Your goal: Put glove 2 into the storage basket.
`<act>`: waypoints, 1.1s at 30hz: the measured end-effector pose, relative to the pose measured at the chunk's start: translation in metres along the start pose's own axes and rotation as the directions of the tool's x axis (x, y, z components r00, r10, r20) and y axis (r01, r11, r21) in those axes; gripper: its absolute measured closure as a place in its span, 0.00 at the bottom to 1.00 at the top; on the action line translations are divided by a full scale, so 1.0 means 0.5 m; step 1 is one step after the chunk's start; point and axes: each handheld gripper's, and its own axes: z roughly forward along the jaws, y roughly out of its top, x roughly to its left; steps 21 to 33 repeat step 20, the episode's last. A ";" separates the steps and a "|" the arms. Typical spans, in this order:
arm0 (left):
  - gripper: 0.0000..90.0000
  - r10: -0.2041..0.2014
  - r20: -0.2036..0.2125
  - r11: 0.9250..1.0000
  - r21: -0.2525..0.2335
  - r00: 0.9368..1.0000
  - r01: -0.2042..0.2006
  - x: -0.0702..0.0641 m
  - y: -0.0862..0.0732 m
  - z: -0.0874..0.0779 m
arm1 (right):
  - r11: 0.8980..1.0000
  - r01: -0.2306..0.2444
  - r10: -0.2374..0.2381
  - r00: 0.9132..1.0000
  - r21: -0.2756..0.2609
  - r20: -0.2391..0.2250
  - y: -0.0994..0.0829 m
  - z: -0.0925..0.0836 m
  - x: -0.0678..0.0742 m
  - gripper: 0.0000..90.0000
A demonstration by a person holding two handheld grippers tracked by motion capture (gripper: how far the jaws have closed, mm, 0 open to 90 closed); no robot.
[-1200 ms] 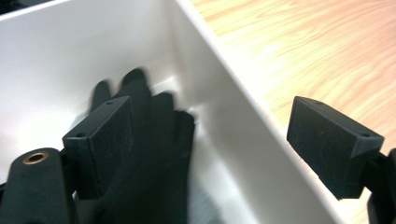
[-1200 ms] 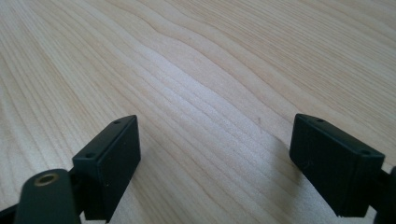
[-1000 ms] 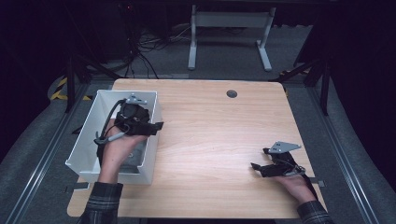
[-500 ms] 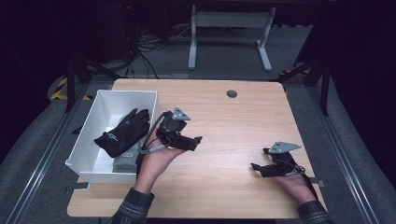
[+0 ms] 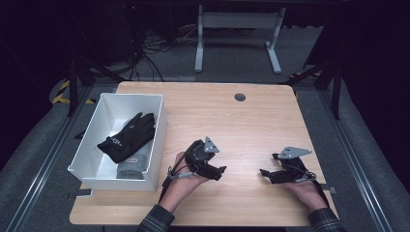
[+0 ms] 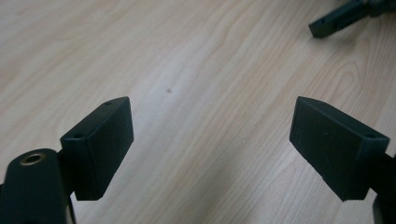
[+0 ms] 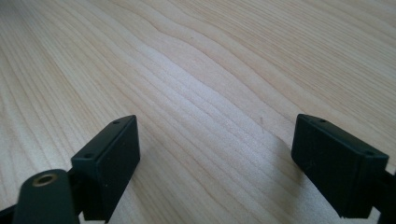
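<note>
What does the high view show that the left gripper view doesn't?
High view: a white bin at the table's left edge holding a black glove on a grey one, both forearms, and the floor and stand legs beyond the table.

Left gripper view: a close look between the left gripper jaws, standing wide apart with nothing between them, over bare wood grain.

Both: the wooden table, the left gripper, and the right gripper, whose jaw tip peeks in at the close view's top right.
</note>
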 end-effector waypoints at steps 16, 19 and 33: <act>0.09 0.033 0.006 0.998 0.052 0.999 -0.033 -0.005 -0.044 0.067 | 1.000 -0.001 0.001 1.000 0.000 0.001 0.000 0.000 0.000 0.18; 0.04 0.043 0.022 0.998 0.041 0.999 -0.044 -0.003 -0.048 0.070 | 1.000 -0.001 0.001 1.000 0.000 0.000 0.000 0.000 0.000 0.18; 0.03 0.047 0.022 0.998 0.034 0.999 -0.048 -0.003 -0.050 0.070 | 1.000 -0.001 0.001 1.000 0.001 0.000 0.000 0.000 0.000 0.18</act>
